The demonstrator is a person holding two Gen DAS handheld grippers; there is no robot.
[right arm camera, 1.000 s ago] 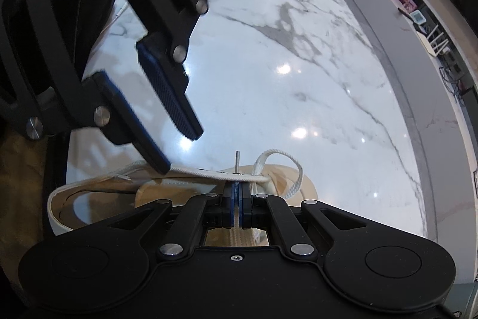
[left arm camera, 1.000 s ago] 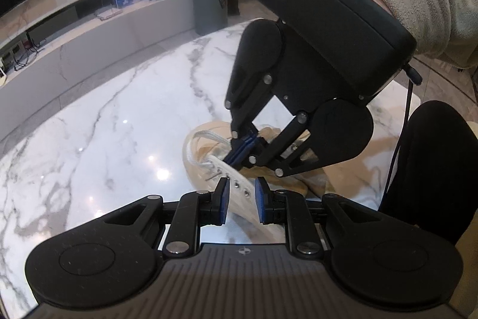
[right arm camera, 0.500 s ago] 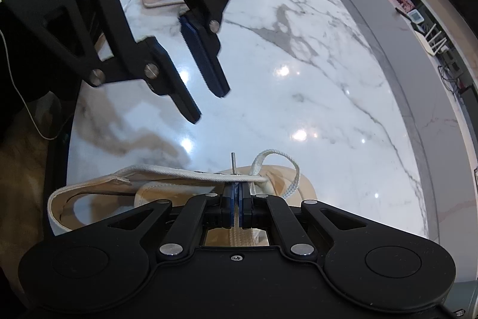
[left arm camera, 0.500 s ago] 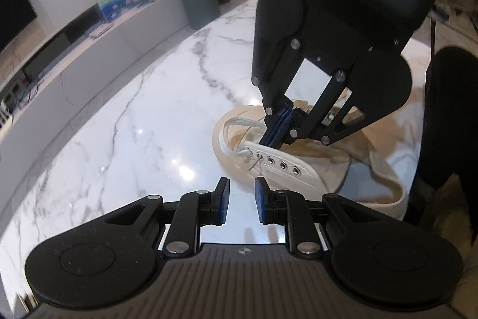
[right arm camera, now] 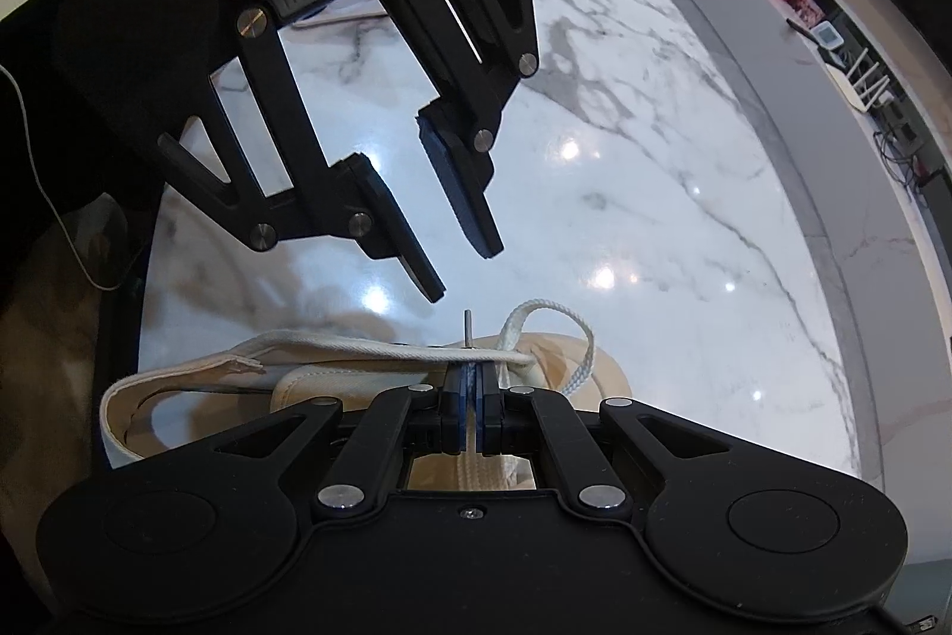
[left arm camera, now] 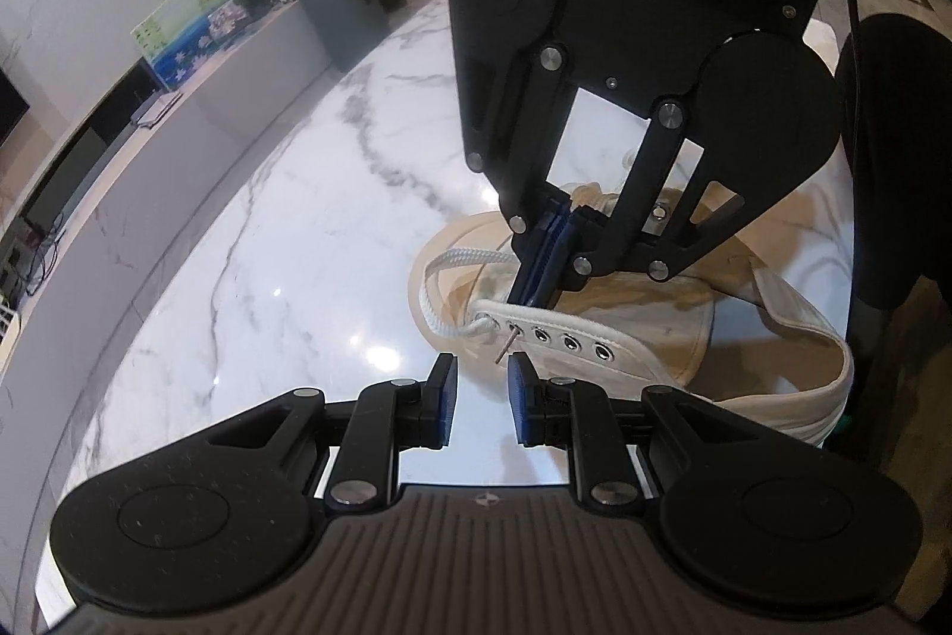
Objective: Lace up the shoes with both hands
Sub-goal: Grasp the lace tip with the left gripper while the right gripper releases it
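White lace (right arm camera: 470, 447) pinched (eyelets (left arm camera: 568, 340) left-view only)

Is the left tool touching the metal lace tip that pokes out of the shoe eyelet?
Apart. In the left wrist view the lace tip stands beyond the open left tool, with bare table visible between them.

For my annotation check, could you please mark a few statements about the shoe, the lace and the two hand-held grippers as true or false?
1. The right hand-held gripper is shut on the lace. True.
2. The left hand-held gripper grips the lace tip. False: its jaws stand apart, and the tip pokes out of an eyelet just ahead of them, untouched.
3. The shoe lies on a marble table. True.
4. Every eyelet is laced. False: several in the near row are empty.
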